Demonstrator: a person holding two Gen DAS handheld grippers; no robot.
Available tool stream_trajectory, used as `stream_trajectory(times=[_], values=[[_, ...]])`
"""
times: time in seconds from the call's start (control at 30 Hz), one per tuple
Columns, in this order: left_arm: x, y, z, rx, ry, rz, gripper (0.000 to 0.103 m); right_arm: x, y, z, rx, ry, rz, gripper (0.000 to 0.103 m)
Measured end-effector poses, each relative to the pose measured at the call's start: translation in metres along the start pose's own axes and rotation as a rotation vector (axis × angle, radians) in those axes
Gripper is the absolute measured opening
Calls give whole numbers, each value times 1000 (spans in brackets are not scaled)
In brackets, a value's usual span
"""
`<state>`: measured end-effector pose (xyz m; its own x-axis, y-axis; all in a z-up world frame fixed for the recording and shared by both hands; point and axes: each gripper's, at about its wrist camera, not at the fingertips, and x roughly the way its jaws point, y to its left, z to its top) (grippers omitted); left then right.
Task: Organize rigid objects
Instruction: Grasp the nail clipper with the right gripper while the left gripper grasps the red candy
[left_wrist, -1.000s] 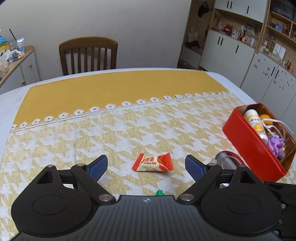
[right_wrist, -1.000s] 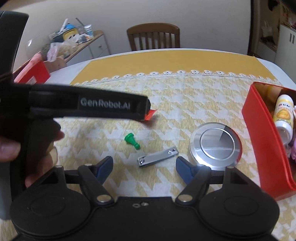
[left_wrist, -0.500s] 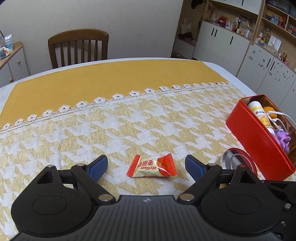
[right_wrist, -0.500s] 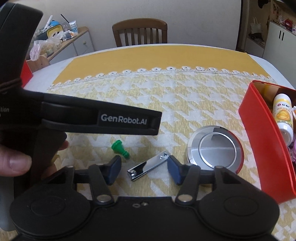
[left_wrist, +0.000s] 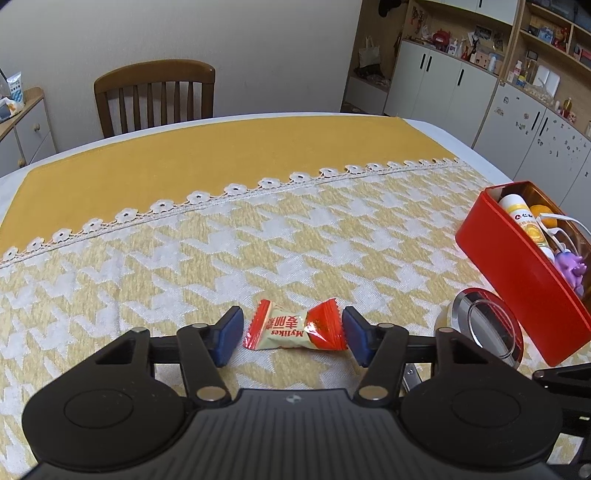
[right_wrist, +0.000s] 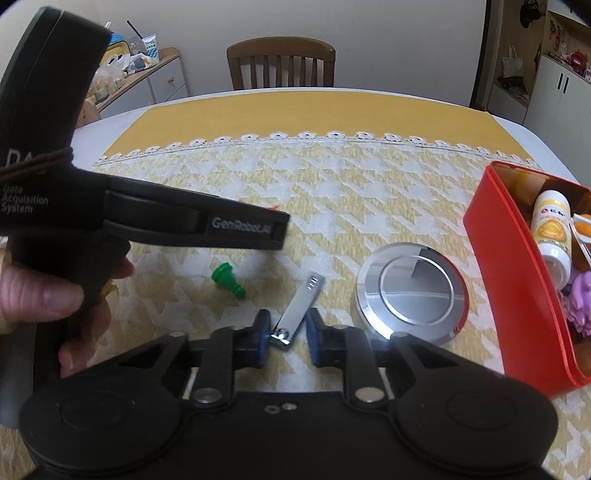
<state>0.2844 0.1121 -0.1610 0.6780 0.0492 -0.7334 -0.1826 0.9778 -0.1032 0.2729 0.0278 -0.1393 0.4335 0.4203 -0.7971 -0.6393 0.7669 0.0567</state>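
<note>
Both grippers are at the pick stage, nothing lifted yet.

Right gripper (right_wrist: 287, 341): jaws nearly closed around the near end of the nail clipper (right_wrist: 297, 310). The left pad looks to be touching it; on the right pad I can't tell contact from a thin gap. The clipper lies flat on the surface (right_wrist: 332, 192), its long axis pointing away and slightly right.

Left gripper (left_wrist: 291, 336): jaws spread, straddling the candy (left_wrist: 295, 326), a pad just beside each twisted end, no contact visible. The candy is flat on the cloth.

Further out in the right view: a green peg (right_wrist: 227, 278) lies on its side left of the clipper, a round metal tin (right_wrist: 412, 291) sits to its right, and the red box (right_wrist: 513, 280) beyond that already holds a bottle and other small items.

Judgement: next is finishing both closes, then lifting and carrying to the red box. The clipper is thin and slick and held near one end, so it may pivot or slip; squeeze firmly before lifting. The candy wrapper will crumple, so close on the body, not the twisted ends. The tin sits between clipper and box, so lift clear of it.
</note>
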Motion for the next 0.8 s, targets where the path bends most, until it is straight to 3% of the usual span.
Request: stream_trajectory(times=[0.1,0.17,0.27,0.4,0.67,0.8], values=[[-1,2,0,-3,0,4,53,-1,-3,-1,3,1,4,11],[-1,3,1,-6,-1,11,44,-1,-5,-1,-3,1,9,11],[-3,6,1,-7,-2,15,39,-4,-5,-3,-15,-6,10,10],[-5,8,0,-13,4,24,21,-8,-9,-5,-14,-11,16,10],[-14,6,-6,2,5,41,19,-23,-22,-6,19,-28,48,10],[-27,-5,-8,112,-16,-11,20,-32,-29,-10,24,-33,74,10]])
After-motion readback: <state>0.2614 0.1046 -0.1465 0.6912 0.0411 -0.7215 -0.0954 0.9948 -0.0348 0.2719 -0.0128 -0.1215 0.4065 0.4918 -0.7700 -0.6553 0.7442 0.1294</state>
